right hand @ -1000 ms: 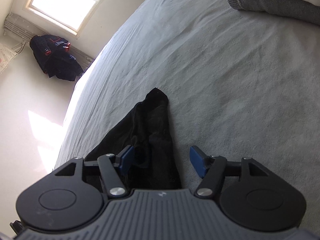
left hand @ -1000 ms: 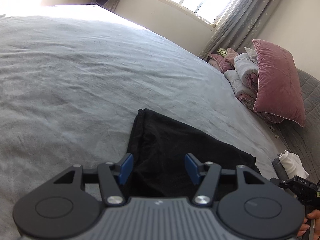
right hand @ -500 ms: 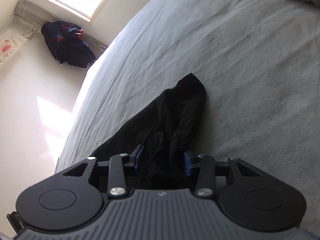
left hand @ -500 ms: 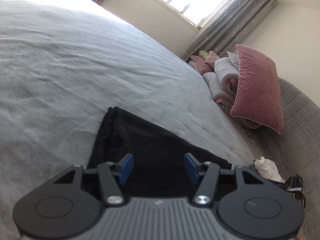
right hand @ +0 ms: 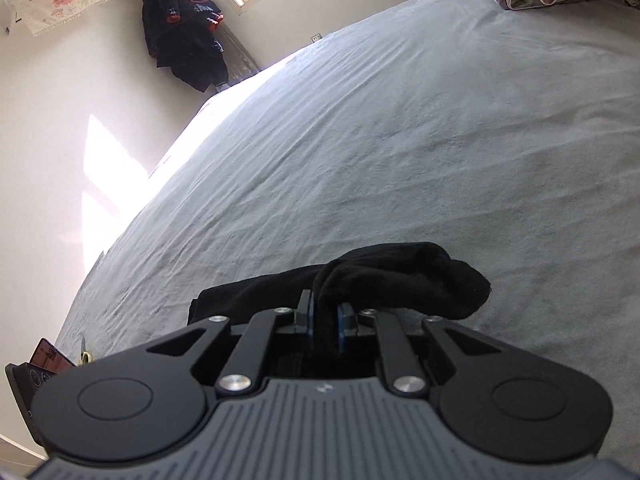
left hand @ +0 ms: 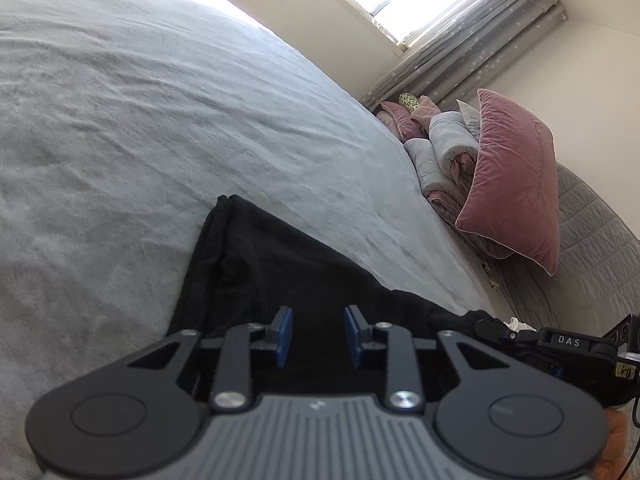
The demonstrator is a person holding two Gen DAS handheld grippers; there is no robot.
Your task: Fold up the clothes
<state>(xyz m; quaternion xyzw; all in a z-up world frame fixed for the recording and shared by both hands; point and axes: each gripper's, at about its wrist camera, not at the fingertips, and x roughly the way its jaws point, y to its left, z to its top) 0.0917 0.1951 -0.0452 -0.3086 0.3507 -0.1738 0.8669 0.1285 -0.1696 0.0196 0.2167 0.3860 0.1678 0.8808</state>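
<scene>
Grey, faintly wrinkled bed cover (left hand: 168, 112) carries the black soft fabric garment (left hand: 288, 276), which lies flat near the bed's near edge. Left gripper (left hand: 319, 336): blue pads parted with a clear gap, positioned over the garment, with no fabric clamped between them. To its right, a pink velvet pillow (left hand: 516, 176) leans on rolled grey bedding (left hand: 452, 140) at the bed's far side. Right gripper (right hand: 325, 322): blue pads drawn close together, pinching a bunched fold of the garment (right hand: 400, 280), which rises from the cover and droops to the right. A dark jacket (right hand: 184, 28) hangs on the wall.
</scene>
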